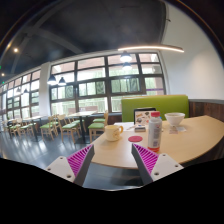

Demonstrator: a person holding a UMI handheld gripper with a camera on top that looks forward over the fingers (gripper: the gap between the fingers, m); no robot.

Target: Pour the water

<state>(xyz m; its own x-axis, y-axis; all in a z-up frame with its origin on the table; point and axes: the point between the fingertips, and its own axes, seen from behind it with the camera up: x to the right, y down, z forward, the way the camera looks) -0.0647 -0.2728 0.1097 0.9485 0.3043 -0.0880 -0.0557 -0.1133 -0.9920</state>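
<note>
A: Any lettering showing on the bottle (154, 130) at twelve o'clock from the fingers?
B: Its label is reading as a blur. Nothing legible anywhere.

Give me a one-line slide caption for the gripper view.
Open gripper approaches a round wooden table holding a bottle, mug and bowl.

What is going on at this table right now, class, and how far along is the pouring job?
A hand-held gripper hovers open in front of a round wooden table, holding nothing. Beyond its fingers stand a bottle with a red cap, a mug to its left and a bowl further back. Nothing has been grasped, so pouring has not begun. Behind are a green bench and large windows.
</note>
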